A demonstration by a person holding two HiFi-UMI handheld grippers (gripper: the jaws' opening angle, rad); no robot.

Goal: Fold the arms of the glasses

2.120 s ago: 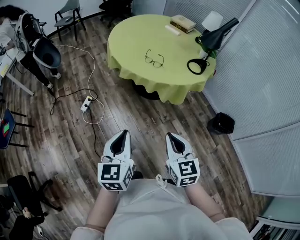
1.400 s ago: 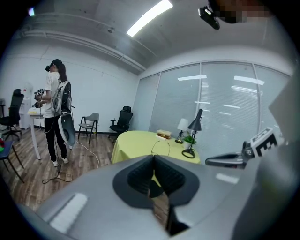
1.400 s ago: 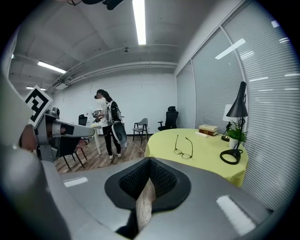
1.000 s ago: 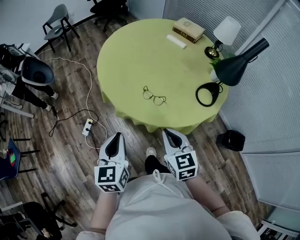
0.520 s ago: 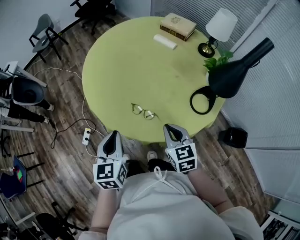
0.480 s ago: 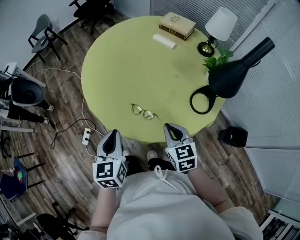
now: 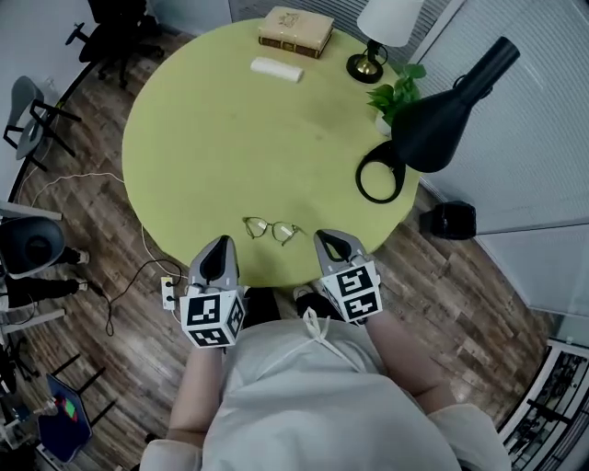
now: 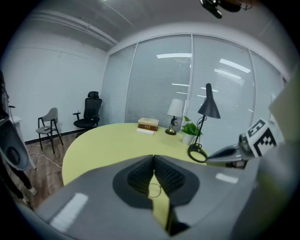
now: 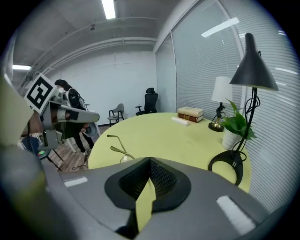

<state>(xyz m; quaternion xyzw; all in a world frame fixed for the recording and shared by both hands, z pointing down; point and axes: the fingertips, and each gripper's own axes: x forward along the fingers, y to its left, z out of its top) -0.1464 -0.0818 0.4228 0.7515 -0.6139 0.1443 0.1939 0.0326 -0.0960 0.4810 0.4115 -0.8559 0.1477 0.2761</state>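
Round table (image 7: 212, 138) under a yellow-green cloth, wood floor around it. Glasses (image 7: 271, 229) lie on the cloth near the edge closest to the person, arms unfolded, not touched by either gripper. Left gripper (image 7: 219, 246): jaws pressed together, nothing held, tip at the table edge, left of the glasses. Right gripper (image 7: 329, 241): jaws together, empty, just right of the glasses. Far side of the table: book (image 7: 295, 30), white-shade lamp (image 7: 382, 23), plant (image 7: 398, 92), black desk lamp (image 7: 433, 120).

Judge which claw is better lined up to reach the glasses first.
Left, probably. The glasses sit straight ahead of the left claw in its own view; from the right claw they lie off to the side. Both are shut.
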